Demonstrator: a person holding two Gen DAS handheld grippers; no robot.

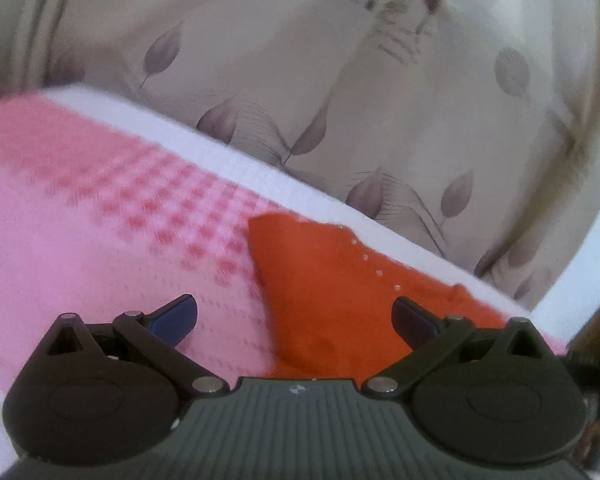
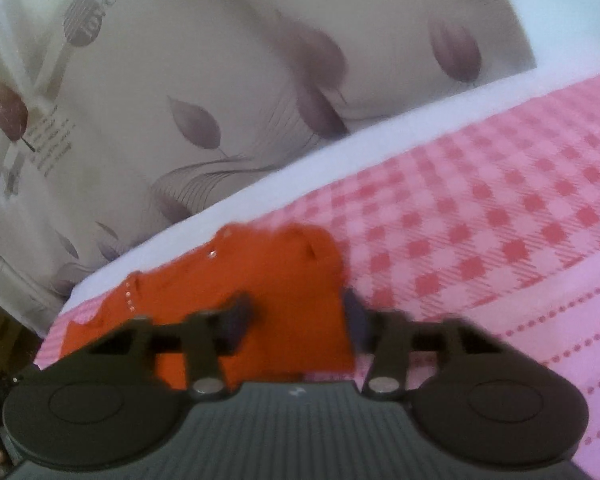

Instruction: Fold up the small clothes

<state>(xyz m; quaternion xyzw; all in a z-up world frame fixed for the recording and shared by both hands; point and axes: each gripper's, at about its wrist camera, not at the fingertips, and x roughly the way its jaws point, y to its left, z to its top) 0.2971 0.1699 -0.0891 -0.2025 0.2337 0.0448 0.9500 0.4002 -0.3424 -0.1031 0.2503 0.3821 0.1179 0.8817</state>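
- Left wrist cam sits low and close over the pink cloth (image 1: 80, 216), looking forward along its fingers toward the leaf-print curtain (image 1: 300, 80).
- Right wrist cam is just as close, also facing the curtain (image 2: 160, 120), a bit blurrier.
- Both catch the orange garment (image 1: 332, 300) (image 2: 260, 288), the pink cloth and the curtain.

We see a pink blanket (image 1: 80, 216) with a red checked band and a white border spread flat. Beyond its edge lies a beige sheet (image 1: 300, 80) printed with mauve leaves and some dark lettering. Light is soft and even, and both views are slightly blurred
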